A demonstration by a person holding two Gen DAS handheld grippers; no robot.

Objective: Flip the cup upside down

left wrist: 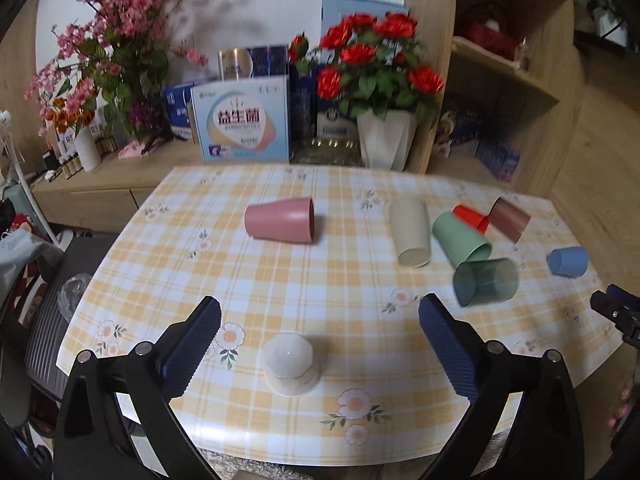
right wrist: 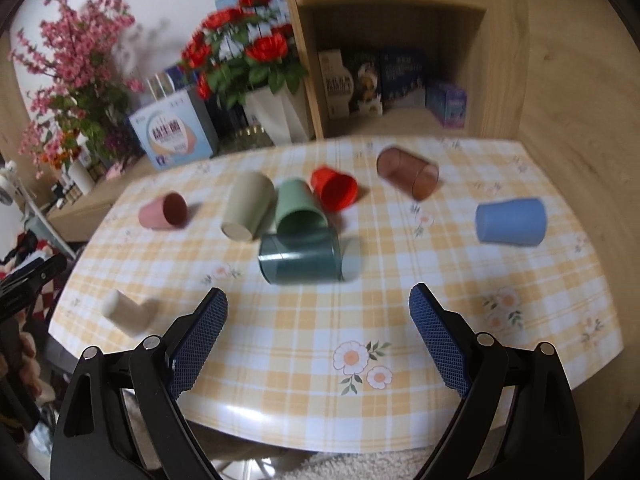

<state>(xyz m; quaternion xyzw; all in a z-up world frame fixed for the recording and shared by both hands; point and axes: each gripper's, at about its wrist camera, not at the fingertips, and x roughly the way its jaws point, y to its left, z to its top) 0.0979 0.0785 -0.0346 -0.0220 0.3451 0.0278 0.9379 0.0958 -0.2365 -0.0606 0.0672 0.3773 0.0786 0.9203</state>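
Observation:
A cream cup [left wrist: 291, 366] stands upside down near the table's front edge, between and just beyond my left gripper's [left wrist: 320, 334] open, empty fingers; it also shows in the right wrist view [right wrist: 128, 314]. Several cups lie on their sides: pink [left wrist: 282, 221], beige [left wrist: 411, 230], light green [left wrist: 460, 239], red [left wrist: 472, 217], brown [left wrist: 510, 219], blue [left wrist: 568, 261] and dark teal [left wrist: 486, 282]. My right gripper [right wrist: 318, 320] is open and empty, above the table in front of the dark teal cup [right wrist: 302, 258].
The table has a yellow checked cloth [right wrist: 320, 320]. Behind it stand a white vase of red roses [left wrist: 386, 140], a printed box [left wrist: 244, 120], pink blossoms [left wrist: 112, 40] and a wooden shelf unit [right wrist: 400, 60]. A chair [left wrist: 52, 320] is at the left.

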